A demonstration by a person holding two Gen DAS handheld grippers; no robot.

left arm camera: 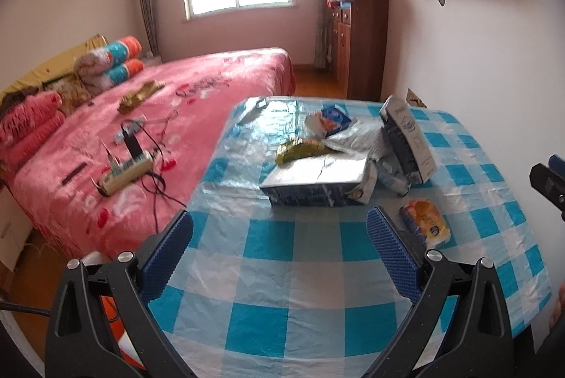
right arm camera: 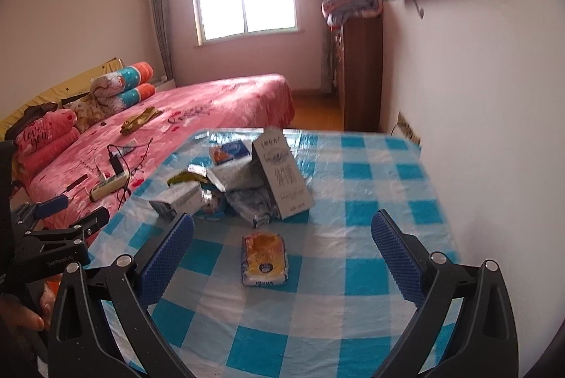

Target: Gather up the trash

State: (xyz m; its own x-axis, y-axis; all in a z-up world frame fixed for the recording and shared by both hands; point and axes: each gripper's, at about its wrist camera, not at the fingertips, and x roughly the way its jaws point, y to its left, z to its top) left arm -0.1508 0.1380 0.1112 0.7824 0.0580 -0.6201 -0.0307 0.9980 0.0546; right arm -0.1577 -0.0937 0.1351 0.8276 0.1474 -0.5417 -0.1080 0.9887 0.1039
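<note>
1. Spanning both views, the checked table [right arm camera: 353, 307] carries a heap of trash [left arm camera: 339, 162] at its middle.
2. Both the left gripper [left arm camera: 279, 229] and the right gripper [right arm camera: 282, 231] hover with fingers spread apart, empty.
3. The orange tissue pack [right arm camera: 265, 259] lies alone nearest the right gripper; lowering squarely so the fingers straddle its short sides likely works best.

Left gripper [right arm camera: 76, 212] partly cut off at frame edge; carton [right arm camera: 282, 177] text blurred.

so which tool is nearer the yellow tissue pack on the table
Right. The right tool is open with the yellow tissue pack lying between its fingers; the left tool is open with the pack off to its right.
</note>
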